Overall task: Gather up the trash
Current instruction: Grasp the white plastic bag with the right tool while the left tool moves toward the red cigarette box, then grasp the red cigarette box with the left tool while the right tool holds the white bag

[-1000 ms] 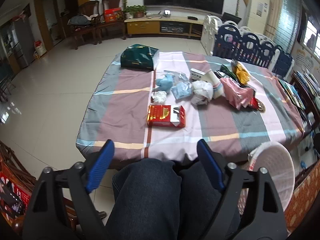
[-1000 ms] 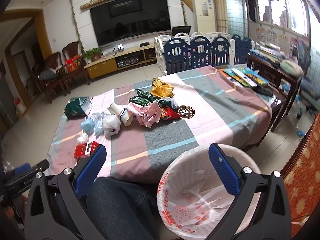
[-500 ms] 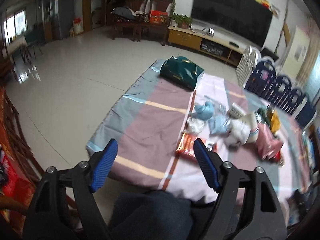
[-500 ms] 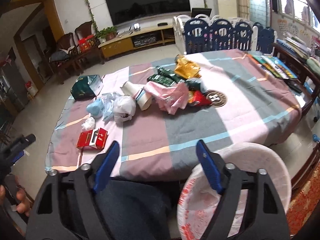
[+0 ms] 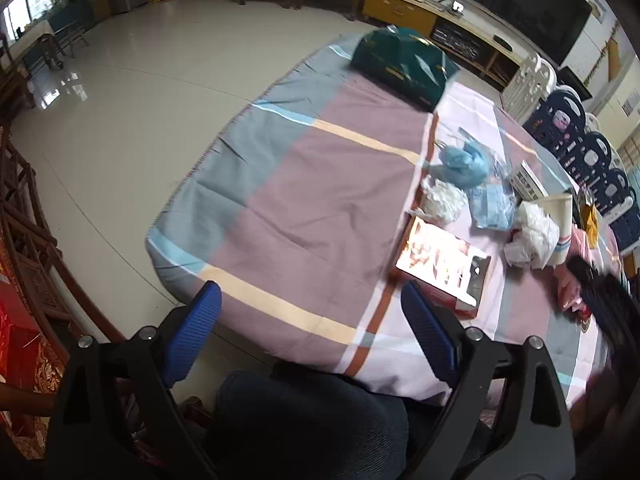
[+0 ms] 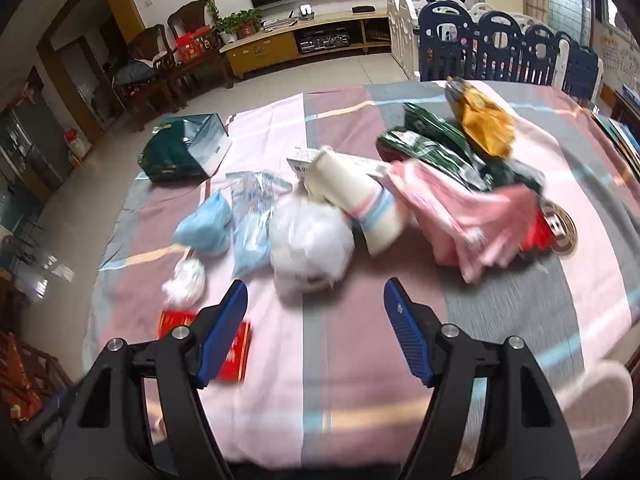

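Observation:
Trash lies across the striped tablecloth (image 6: 352, 328): a red box (image 6: 236, 348), a white crumpled wad (image 6: 184, 284), a white plastic bag (image 6: 310, 242), a blue bag (image 6: 206, 226), a paper cup (image 6: 352, 188) and pink wrappers (image 6: 460, 216). My right gripper (image 6: 316, 320) is open and empty, over the table just short of the white bag. My left gripper (image 5: 310, 320) is open and empty at the table's near edge; the red box (image 5: 444, 264) lies just right of it. The white waste basket's rim (image 6: 600, 392) shows at the lower right.
A dark green gift bag (image 5: 404, 64) stands at the table's far left corner. Green (image 6: 432, 144) and yellow (image 6: 484, 120) snack bags lie at the far side. A blue and white playpen fence (image 6: 500, 48) stands behind the table. My knee (image 5: 312, 424) is under the left gripper.
Both grippers have moved forward and up over the table. The right one has left the basket behind and closed in on the white bag. The left view has swung left.

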Motion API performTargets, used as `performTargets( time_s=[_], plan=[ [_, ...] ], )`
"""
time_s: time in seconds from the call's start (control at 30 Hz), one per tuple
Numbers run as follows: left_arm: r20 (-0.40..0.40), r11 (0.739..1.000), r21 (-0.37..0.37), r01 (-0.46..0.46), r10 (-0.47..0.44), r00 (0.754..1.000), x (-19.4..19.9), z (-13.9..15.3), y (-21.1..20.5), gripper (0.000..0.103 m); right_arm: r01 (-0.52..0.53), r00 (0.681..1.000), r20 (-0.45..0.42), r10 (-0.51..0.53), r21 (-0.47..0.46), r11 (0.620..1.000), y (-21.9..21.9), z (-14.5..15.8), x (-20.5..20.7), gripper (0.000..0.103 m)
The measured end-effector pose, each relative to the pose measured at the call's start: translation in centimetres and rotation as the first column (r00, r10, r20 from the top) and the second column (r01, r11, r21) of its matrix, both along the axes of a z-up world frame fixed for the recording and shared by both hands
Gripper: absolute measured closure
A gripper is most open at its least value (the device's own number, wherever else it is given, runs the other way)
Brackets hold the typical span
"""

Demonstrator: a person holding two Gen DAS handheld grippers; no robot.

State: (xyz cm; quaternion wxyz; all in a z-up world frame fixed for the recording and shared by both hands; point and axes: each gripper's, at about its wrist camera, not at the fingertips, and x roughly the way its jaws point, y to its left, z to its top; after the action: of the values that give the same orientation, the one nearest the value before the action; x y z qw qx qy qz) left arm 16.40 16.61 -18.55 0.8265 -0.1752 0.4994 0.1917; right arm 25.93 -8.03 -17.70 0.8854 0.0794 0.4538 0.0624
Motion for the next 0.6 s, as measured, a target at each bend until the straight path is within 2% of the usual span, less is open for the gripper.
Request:
performTargets(
  time_s=[0.17,0.2,0.23,0.27,0.33,0.47,0.6],
  plan=[
    [0.0,0.995,0.004,0.096,-0.096,0.995,2.0,-1.0,-2.1,0.006,-0.014,1.0,-0.027,0.011,-0.113,0.994,2.0,-2.9,4.1,0.034],
    [0.001,0.993,0.009,0.118,-0.118,0.993,2.2,-1.1,-2.7,0.006,-0.021,0.999,-0.032,0.017,-0.117,0.993,2.1,-3.3,4.4,0.042],
    [0.002,0.991,0.014,0.136,-0.136,0.991,2.5,-1.1,-3.1,0.006,-0.039,0.998,-0.043,0.035,-0.11,0.993,2.1,-3.8,4.5,0.07],
    [0.004,0.988,0.021,0.153,-0.153,0.988,2.7,-1.0,-3.6,0.006,-0.06,0.996,-0.068,0.054,-0.088,0.994,2.0,-4.2,4.4,0.077],
    [0.011,0.982,0.044,0.186,-0.187,0.982,3.0,-0.9,-4.5,0.005,-0.076,0.995,-0.065,0.073,-0.039,0.996,1.3,-4.0,3.2,0.081],
    [0.009,0.967,0.091,0.237,-0.239,0.971,3.7,-0.7,-6.3,0.004,-0.082,0.996,-0.04,0.082,-0.001,0.997,-0.5,-2.4,-0.8,0.082],
    [0.004,0.955,0.081,0.287,-0.288,0.958,4.5,-1.2,-7.9,0.003,-0.043,0.999,-0.033,0.043,0.019,0.999,-3.3,-1.5,-4.4,0.082]
  ],
)
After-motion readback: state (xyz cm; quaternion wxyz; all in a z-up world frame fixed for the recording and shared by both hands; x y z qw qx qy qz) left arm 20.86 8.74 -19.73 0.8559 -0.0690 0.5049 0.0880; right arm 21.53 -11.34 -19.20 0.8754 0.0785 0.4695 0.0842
